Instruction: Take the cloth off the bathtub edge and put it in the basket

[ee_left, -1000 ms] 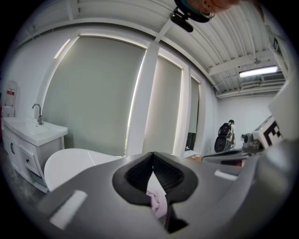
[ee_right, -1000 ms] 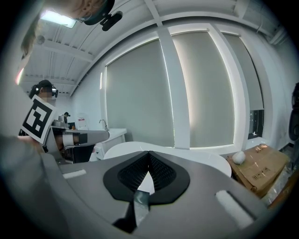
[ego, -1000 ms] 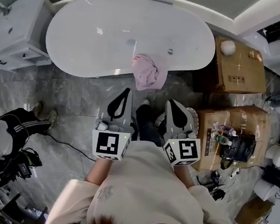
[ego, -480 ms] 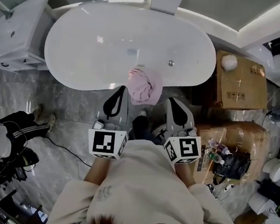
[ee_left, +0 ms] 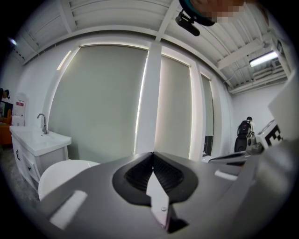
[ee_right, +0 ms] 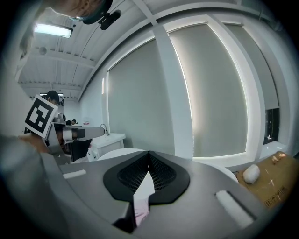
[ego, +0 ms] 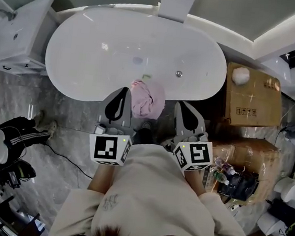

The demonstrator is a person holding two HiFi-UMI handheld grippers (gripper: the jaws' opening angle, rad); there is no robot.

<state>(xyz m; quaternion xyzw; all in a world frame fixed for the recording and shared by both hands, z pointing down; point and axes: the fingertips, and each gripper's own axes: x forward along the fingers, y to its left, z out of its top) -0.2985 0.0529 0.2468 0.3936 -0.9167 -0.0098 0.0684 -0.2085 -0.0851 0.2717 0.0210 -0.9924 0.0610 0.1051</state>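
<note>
A white oval bathtub [ego: 91,51] fills the upper middle of the head view. A white vanity cabinet [ego: 18,28] stands at its left end and brown cardboard boxes [ego: 252,94] at its right. A crumpled pink cloth [ego: 147,98] drapes over the tub's near rim. The grey left gripper [ego: 122,91] is just beside the cloth's left side, and the grey right gripper [ego: 183,105] is near its right side. Both pairs of jaws are pressed together with nothing between them.
</note>
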